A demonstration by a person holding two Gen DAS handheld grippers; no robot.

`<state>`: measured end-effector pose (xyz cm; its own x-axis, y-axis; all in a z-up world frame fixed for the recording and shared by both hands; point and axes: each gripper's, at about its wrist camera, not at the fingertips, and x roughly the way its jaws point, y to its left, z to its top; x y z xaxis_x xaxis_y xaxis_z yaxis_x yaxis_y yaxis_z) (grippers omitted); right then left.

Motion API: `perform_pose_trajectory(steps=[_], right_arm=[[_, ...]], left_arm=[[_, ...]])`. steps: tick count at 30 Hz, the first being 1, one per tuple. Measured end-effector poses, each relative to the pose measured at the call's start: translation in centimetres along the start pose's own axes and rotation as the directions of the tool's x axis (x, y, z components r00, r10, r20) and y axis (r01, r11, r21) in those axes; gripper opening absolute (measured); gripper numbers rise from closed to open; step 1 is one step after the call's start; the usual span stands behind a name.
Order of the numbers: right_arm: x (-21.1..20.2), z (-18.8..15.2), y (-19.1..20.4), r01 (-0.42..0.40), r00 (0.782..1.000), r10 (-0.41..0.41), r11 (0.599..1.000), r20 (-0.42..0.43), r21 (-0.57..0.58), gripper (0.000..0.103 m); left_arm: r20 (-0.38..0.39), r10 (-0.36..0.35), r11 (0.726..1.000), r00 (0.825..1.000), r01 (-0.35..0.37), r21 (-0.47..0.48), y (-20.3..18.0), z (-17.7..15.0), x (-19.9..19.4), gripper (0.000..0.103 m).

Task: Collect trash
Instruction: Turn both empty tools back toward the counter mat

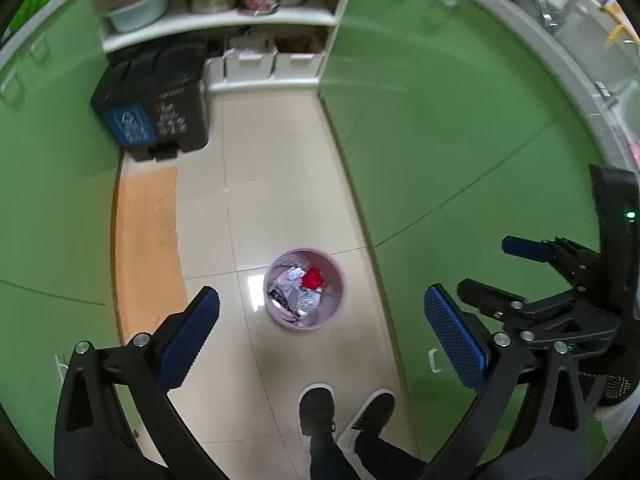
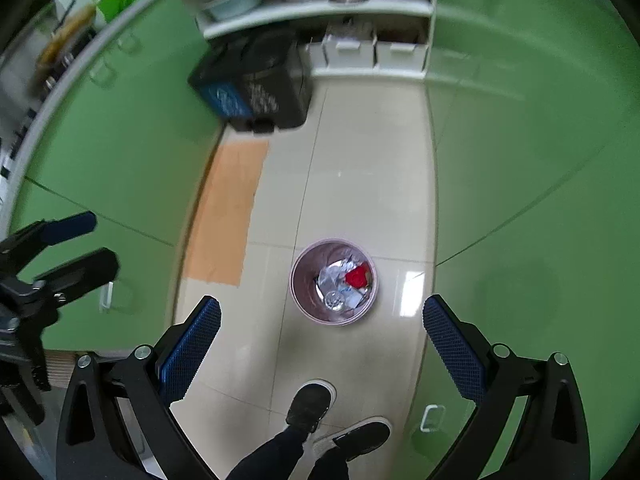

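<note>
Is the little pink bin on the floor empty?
No. The pink bin stands upright holding trash: something red, crumpled wrappers and clear plastic.

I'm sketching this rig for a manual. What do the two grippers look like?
Both match: the left gripper and right gripper have matte black angular frames with silver bolts. Their fingers carry blue cross-hatched pads. A green indicator light glows on the right one's black body.

A small round pink wastebasket [image 1: 304,287] [image 2: 334,282] stands upright on the beige tiled floor, about midway between the green cabinet fronts along both edges of the floor. Inside lies a heap of trash [image 1: 298,292] [image 2: 344,286]: crumpled white and silvery wrappers, a clear plastic bottle, and a bright red scrap [image 1: 313,279] [image 2: 357,276] on top.
</note>
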<state>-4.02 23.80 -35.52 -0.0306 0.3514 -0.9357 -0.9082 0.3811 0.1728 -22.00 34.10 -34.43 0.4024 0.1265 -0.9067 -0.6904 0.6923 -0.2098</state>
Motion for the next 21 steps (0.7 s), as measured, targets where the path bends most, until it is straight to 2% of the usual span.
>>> perform_pose_trajectory(steps=[7,12,17,21], right_arm=[[-14.1,-0.8,-1.1,0.048,0.987,-0.058,0.996,0.148,0.074,0.097],[-22.8,-2.3,-2.9,0.076,0.963,-0.113,0.985,0.246,0.157,0.097],[-29.5,-5.1,-5.9,0.114,0.928,-0.197,0.958,0.316,0.264,0.097],[-33.4,-8.6,-10.1,0.148,0.894,-0.287,0.914,0.343,0.379,0.097]], left_arm=[[0.048,-0.061,0.991,0.997,0.054,0.124,-7.0,2.2,-9.6,0.1],[0.091,-0.118,0.971,0.989,0.095,0.219,-12.7,3.6,-15.2,0.1],[0.101,-0.206,0.931,0.973,0.163,0.325,-19.0,4.4,-18.6,0.1],[0.086,-0.277,0.878,0.957,0.216,0.427,-24.7,4.7,-19.8,0.1]])
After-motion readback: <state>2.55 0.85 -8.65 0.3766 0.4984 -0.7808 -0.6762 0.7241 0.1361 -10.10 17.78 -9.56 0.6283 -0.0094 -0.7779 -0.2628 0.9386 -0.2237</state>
